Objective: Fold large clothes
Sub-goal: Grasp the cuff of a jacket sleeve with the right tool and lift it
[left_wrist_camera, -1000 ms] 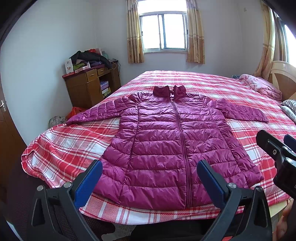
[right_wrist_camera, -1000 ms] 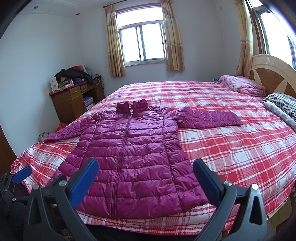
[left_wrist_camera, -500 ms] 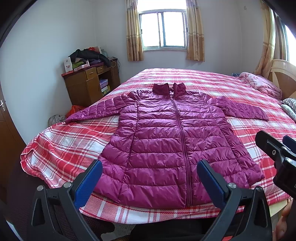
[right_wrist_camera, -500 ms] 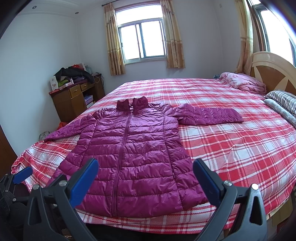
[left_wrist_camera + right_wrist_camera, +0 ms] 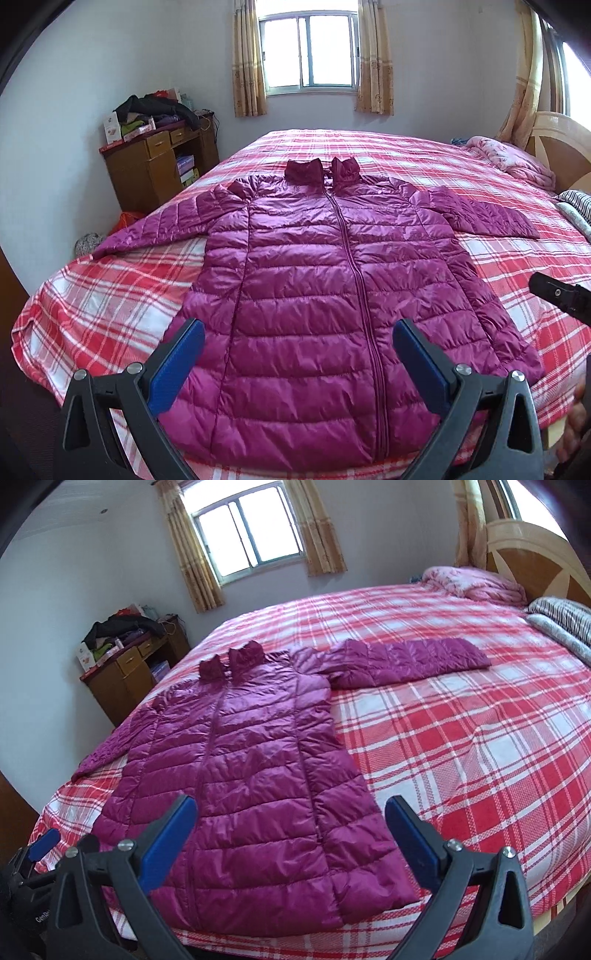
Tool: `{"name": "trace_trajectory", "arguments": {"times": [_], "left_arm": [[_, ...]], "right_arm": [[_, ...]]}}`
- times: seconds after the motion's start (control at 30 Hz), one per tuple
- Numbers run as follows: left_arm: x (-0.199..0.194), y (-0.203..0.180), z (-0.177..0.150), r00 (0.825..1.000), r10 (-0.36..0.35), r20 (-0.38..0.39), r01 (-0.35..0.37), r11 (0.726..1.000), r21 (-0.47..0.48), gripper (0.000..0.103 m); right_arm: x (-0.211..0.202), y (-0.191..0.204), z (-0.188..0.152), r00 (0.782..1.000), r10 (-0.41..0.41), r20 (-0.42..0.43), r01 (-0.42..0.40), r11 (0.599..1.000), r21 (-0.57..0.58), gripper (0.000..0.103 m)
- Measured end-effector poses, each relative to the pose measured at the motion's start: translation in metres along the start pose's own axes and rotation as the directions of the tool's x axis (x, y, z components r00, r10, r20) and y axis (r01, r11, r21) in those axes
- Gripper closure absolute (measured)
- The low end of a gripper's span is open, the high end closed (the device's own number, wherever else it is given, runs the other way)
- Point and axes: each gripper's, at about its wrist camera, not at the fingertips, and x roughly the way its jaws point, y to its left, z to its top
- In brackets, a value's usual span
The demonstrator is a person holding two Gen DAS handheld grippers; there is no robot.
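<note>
A magenta quilted down jacket point(image 5: 325, 295) point(image 5: 243, 768) lies flat and zipped on the bed, collar toward the window, hem at the near edge, both sleeves spread sideways. The right sleeve point(image 5: 410, 661) stretches across the plaid sheet; the left sleeve point(image 5: 159, 229) reaches the bed's left edge. My left gripper point(image 5: 298, 343) hovers open above the hem, nothing between its blue pads. My right gripper point(image 5: 290, 821) is open too, above the jacket's lower right part. Each gripper shows at the edge of the other's view.
The bed carries a red and white plaid sheet point(image 5: 480, 738). A pink quilt point(image 5: 476, 583) and striped pillows point(image 5: 561, 616) lie by the wooden headboard point(image 5: 535, 554). A brown cabinet point(image 5: 155, 173) piled with clothes stands at the left wall. A curtained window point(image 5: 310, 51) is behind.
Both grippers have moved forward and higher over the bed, so the jacket's hem now lies between the fingers in each view. The right view has tilted and turned left. The jacket has not moved.
</note>
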Motion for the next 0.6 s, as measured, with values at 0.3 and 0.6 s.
{"name": "trace_trajectory", "arguments": {"times": [0.3,0.6], "left_arm": [[0.095,0.044,0.059,0.999,-0.042,-0.025,0.039,0.991,-0.125,0.001],[0.17,0.114,0.087,0.994,0.11,0.017,-0.104,0.973,-0.206,0.001]], "right_arm": [[0.045,-0.135,0.082,0.996,-0.068,0.06,0.047,0.953,0.3,0.0],[0.108,-0.284,0.152,0.962,-0.271,0.042,0.188,0.762,0.62,0.011]]}}
